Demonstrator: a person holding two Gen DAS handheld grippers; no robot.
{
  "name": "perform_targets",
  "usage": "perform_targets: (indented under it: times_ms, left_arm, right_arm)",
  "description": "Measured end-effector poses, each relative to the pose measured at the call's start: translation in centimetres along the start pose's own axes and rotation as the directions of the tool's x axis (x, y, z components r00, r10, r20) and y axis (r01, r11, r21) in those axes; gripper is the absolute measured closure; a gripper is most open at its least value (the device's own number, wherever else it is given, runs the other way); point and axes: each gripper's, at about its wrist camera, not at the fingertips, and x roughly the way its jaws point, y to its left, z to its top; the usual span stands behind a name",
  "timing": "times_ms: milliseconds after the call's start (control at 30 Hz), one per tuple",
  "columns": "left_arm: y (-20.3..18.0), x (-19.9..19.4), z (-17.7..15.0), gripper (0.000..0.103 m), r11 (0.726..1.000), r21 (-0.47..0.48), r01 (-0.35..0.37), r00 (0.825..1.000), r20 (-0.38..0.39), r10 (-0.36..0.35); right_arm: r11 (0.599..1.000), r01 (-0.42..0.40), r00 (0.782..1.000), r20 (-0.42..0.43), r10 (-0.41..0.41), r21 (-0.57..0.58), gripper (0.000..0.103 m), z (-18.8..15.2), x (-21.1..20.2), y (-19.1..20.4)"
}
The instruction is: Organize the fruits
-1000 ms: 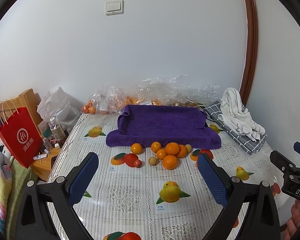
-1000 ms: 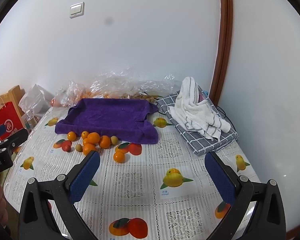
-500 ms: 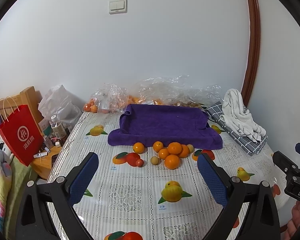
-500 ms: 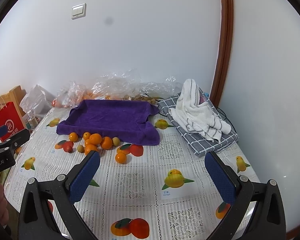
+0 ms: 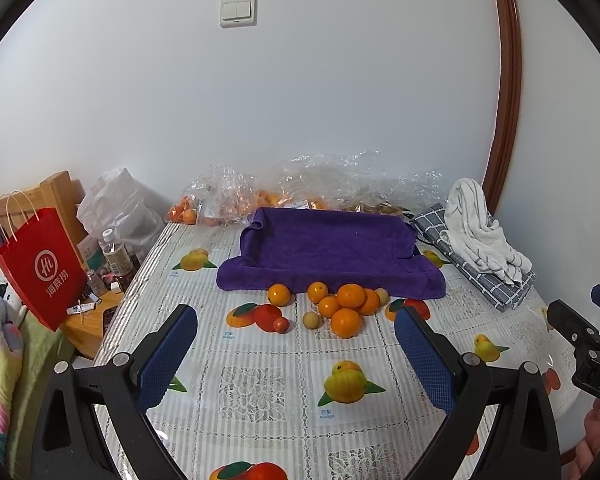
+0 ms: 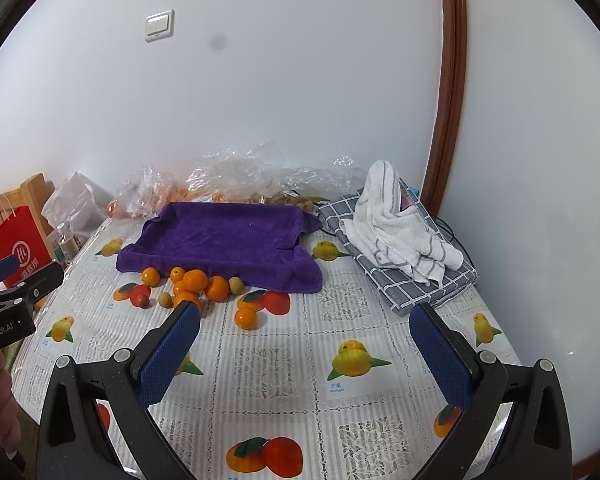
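Observation:
Several oranges (image 5: 351, 295) (image 6: 195, 280) lie clustered on the table in front of a purple towel (image 5: 332, 248) (image 6: 224, 240) shaped like a tray. One orange (image 6: 246, 318) sits apart, nearer me. Two small tan fruits (image 5: 311, 320) and a small red fruit (image 5: 281, 324) lie among them. My left gripper (image 5: 296, 344) is open and empty, held above the table short of the fruit. My right gripper (image 6: 304, 344) is open and empty, to the right of the cluster.
The table has a fruit-print plastic cover (image 5: 260, 388). Clear plastic bags of fruit (image 5: 228, 196) lie against the wall. A white towel (image 6: 392, 224) rests on a grey checked cloth (image 6: 448, 280) at right. A red paper bag (image 5: 40, 264) and bottles stand left of the table.
Both grippers have drifted slightly; the scene sits a little lower in view. Nothing was taken hold of or moved.

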Motion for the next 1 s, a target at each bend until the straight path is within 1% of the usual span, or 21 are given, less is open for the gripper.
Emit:
perform_targets:
  times_ms: [367, 500, 600, 700, 833, 900, 1000]
  left_arm:
    - [0.0, 0.1, -0.2, 0.003, 1.000, -0.006, 0.004, 1.000, 0.001, -0.004]
    - [-0.2, 0.8, 0.0, 0.003, 1.000, 0.002, 0.004, 1.000, -0.007, -0.004]
    - [0.0, 1.5, 0.1, 0.003, 1.000, 0.007, 0.000, 1.000, -0.008, 0.000]
    - [0.6, 2.6, 0.1, 0.003, 1.000, -0.002, -0.005, 1.000, -0.002, 0.005]
    - [1.4, 4.9, -0.4, 0.003, 0.999, 0.030, -0.037, 0.999, -0.032, 0.038]
    - [2.0, 6.4, -0.8, 0.003, 0.997, 0.036, -0.062, 0.997, -0.047, 0.063]
    - [3.5, 8.4, -1.5, 0.003, 0.999, 0.012, -0.053, 0.995, -0.084, 0.053]
  right_arm:
    - [1.000, -0.004, 1.000, -0.015, 0.004, -0.001, 0.000, -0.3, 0.6, 0.4]
    - [1.000, 0.007, 1.000, -0.031, -0.007, -0.026, 0.000, -0.4, 1.6, 0.8]
    - [1.000, 0.004, 0.999, -0.042, -0.004, -0.019, 0.000, -0.4, 2.4, 0.9]
    - [1.000, 0.000, 0.999, -0.045, -0.001, -0.014, 0.000, -0.5, 3.4, 1.2]
    - [0.999, -0.004, 0.999, -0.037, 0.003, -0.032, 0.000, -0.7, 5.3, 1.6]
    - [0.999, -0.029, 0.999, -0.031, 0.028, -0.024, 0.000, -0.9, 6.5, 1.9]
    - [0.999, -0.022, 0.999, -0.045, 0.021, -0.026, 0.000, -1.3, 8.6, 2.4]
